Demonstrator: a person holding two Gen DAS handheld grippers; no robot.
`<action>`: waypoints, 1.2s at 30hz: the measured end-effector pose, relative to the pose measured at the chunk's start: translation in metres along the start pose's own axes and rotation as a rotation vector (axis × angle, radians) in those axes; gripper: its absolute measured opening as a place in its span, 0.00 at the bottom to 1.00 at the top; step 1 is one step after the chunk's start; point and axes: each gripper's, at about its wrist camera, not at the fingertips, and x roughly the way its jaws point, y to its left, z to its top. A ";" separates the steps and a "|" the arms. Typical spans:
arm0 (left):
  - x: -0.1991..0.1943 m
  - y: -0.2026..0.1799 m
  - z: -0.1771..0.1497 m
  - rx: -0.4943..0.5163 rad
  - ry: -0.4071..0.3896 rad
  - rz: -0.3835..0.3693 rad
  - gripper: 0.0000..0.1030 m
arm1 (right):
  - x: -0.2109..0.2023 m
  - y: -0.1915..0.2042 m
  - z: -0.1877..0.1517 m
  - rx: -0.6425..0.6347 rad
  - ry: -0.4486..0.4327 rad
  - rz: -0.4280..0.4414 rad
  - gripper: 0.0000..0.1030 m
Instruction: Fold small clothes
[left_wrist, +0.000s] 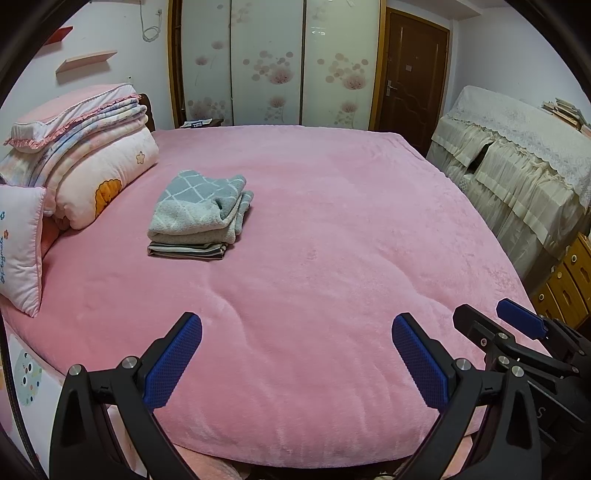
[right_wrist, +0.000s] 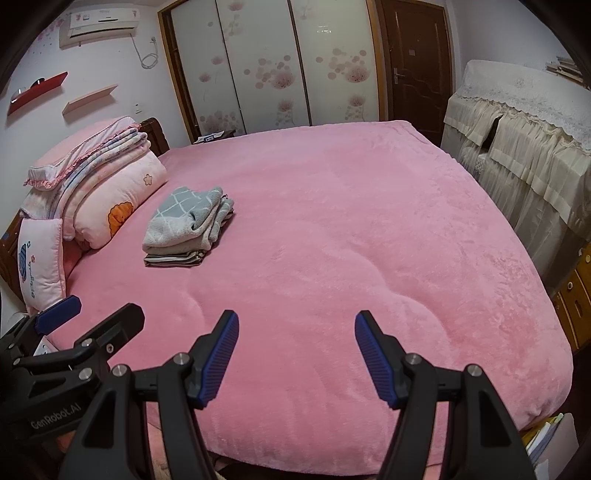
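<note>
Above the pink bed (left_wrist: 332, 229), left gripper (left_wrist: 297, 354) and right gripper (right_wrist: 295, 354) both spread, empty; perhaps 3 folded clothes (left_wrist: 199, 214) stacked beyond.

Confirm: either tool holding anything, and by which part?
Nothing held. Left tool and right tool are both open over bare pink blanket; the folded stack lies untouched.

Folded grey clothes stack (left_wrist: 201, 212) on bed

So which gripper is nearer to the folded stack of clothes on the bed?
Left. The left gripper hovers open over the near edge, with the folded stack ahead and slightly to its left. The right gripper, also open, sits beside it, farther from the stack.
</note>
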 end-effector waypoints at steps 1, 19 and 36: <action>-0.001 0.000 -0.001 -0.001 0.000 -0.001 0.99 | 0.000 0.000 0.000 -0.001 -0.001 -0.001 0.64; -0.003 -0.006 -0.005 0.000 0.003 0.007 0.99 | -0.004 -0.001 0.000 -0.004 -0.003 -0.007 0.64; -0.002 -0.006 -0.008 0.001 0.011 0.003 0.99 | -0.004 -0.002 -0.001 -0.003 -0.001 -0.007 0.64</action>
